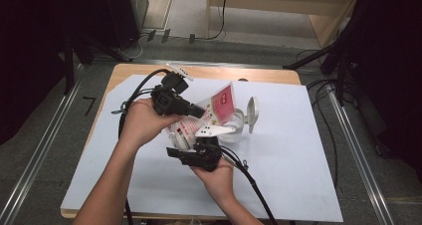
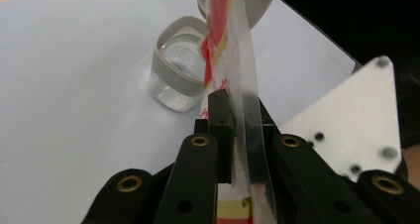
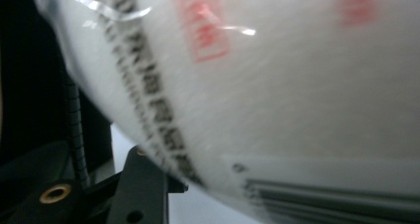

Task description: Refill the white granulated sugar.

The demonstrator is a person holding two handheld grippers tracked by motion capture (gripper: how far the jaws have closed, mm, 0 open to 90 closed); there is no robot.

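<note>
A white plastic bag [image 1: 221,105] with red print hangs tilted over a clear square container [image 1: 234,129] with a grey rim, its round lid [image 1: 252,113] flipped open to the right. My left gripper [image 1: 200,112] is shut on the bag's flat edge; in the left gripper view the film [image 2: 240,70] runs up between the closed jaws [image 2: 237,135], above the container [image 2: 176,70]. My right gripper [image 1: 186,141] holds the bag's lower end from below. In the right gripper view the bulging bag [image 3: 277,85] presses on one black finger [image 3: 143,182]; the other finger is hidden.
A white sheet [image 1: 298,160] covers the wooden table [image 1: 134,70]. Black cables [image 1: 134,93] trail from both grippers across the left and the front. The right gripper's white three-cornered plate [image 2: 346,120] stands close beside the left jaws. Dark stands flank the table.
</note>
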